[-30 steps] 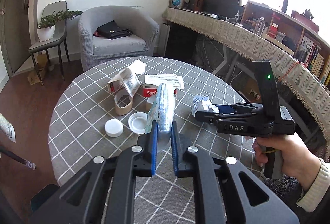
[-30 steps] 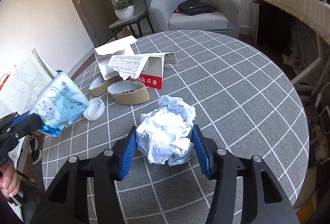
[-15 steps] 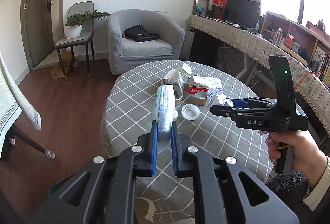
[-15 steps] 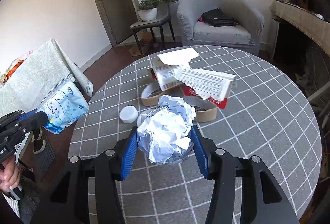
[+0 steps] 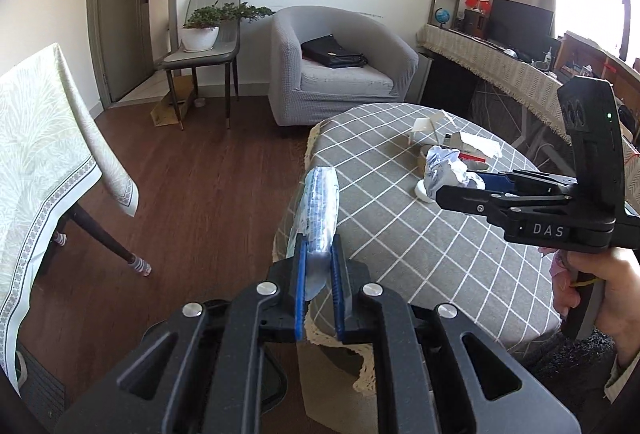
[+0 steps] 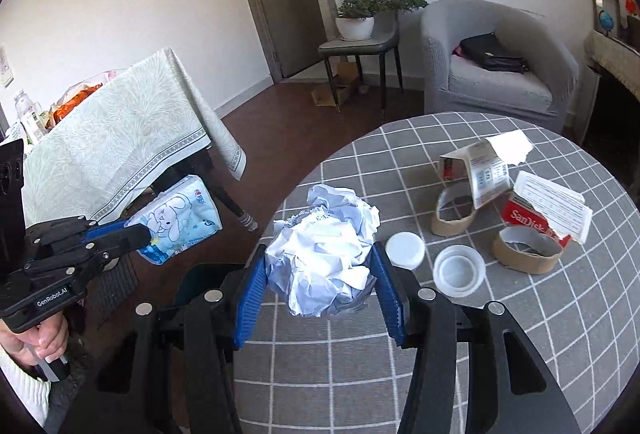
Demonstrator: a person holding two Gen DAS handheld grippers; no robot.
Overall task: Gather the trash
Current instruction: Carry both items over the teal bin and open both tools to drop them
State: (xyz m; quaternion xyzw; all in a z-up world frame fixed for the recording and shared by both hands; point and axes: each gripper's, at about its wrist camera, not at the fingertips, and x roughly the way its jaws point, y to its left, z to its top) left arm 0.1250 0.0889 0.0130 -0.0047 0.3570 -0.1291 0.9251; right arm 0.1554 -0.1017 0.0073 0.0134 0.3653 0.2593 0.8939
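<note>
Blue-padded fingers of the left gripper [image 5: 318,274] pinch a flat blue-and-white cartoon tissue pack [image 5: 318,210] (seen edge-on) beyond the edge of the grey checked round table [image 5: 400,234]. The right gripper [image 6: 320,286], part open, clamps a crumpled white paper ball [image 6: 324,258] above that table.

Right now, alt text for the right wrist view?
Right gripper holds a crumpled paper ball above the edge of a round checked table. Torn boxes, tape rings and two lids lie on the table. At left, the left gripper holds a tissue pack over the floor.
</note>
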